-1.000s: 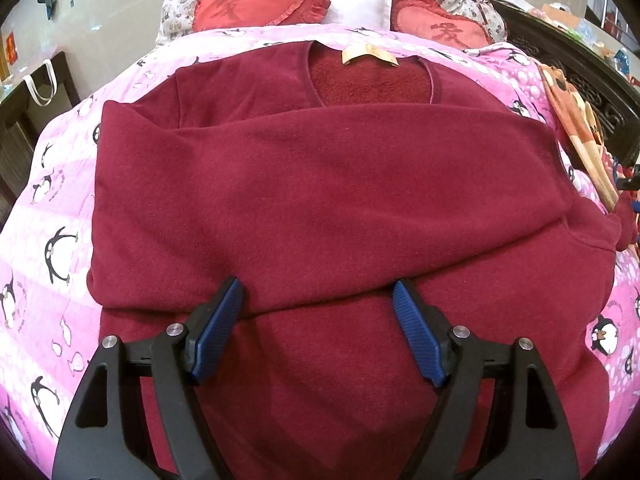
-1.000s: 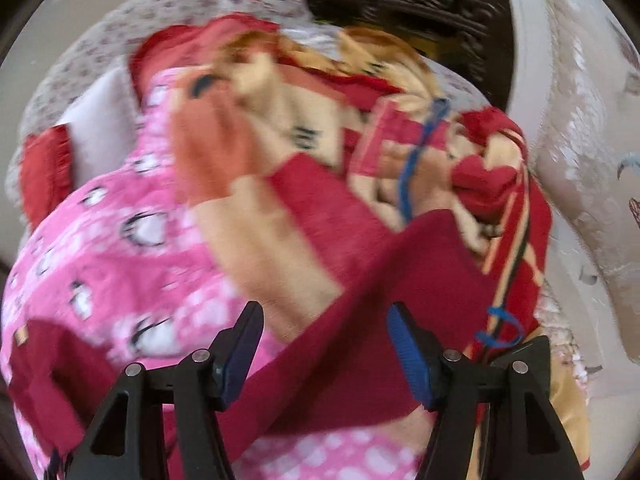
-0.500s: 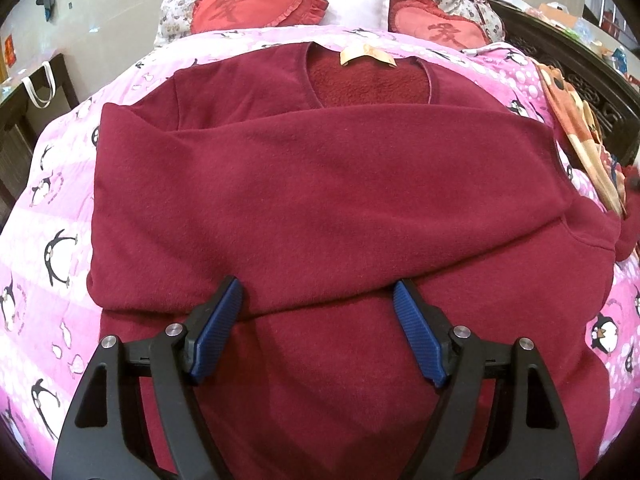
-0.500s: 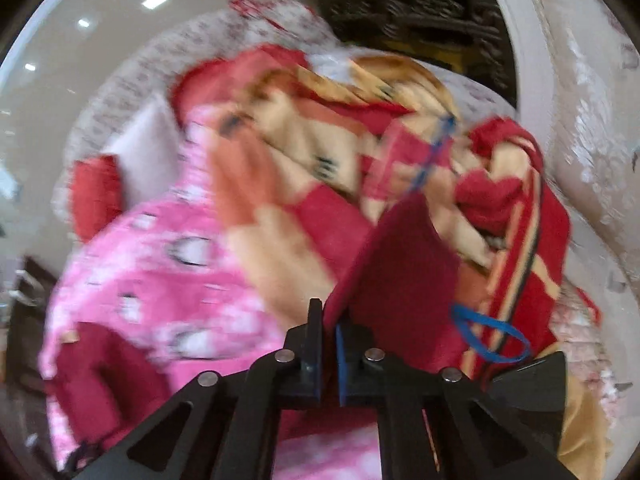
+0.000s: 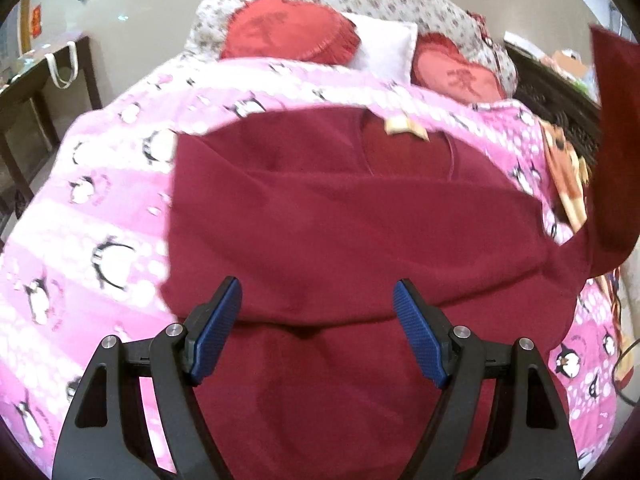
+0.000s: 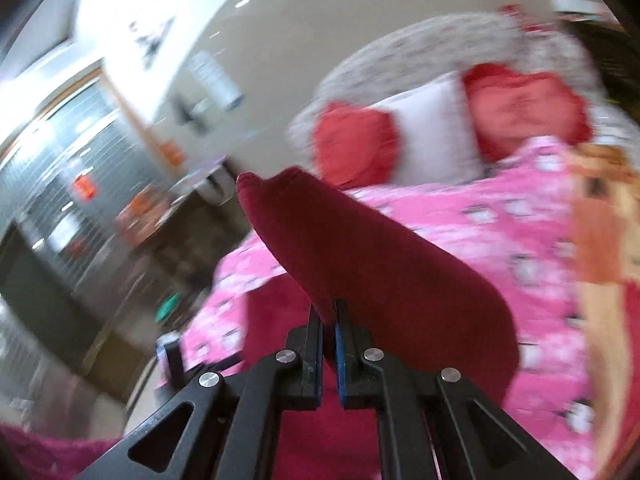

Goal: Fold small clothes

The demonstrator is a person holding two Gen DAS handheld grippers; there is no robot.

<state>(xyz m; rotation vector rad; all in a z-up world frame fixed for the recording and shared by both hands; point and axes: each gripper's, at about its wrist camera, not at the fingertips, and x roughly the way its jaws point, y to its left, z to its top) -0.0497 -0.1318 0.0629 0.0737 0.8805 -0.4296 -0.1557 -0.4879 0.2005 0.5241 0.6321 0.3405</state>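
**A:** Where is the garment lying for you?

**B:** Your maroon fleece top is spread across the middle of the bed, on the pink penguin quilt, its collar and tan neck label pointing toward the head of the bed. One sleeve is already folded across the chest, from the left edge over to the right.

**A:** And my left hand?

**B:** Your left hand-held gripper hovers over the lower part of the top, near the foot of the bed. Its blue pads stand wide apart with nothing between them. Whether the tips touch the fleece, I cannot tell.

**A:** The right one?

**B:** Your right hand-held gripper is pinched tight on the other sleeve of the top, lifted clear off the quilt. In your left wrist view that raised sleeve rises at the right edge of the bed. The right wrist view is blurred.

**A:** What lies past the collar?

**B:** Two red heart cushions and a white pillow between them at the head of the bed. An orange patterned blanket runs along the right edge.
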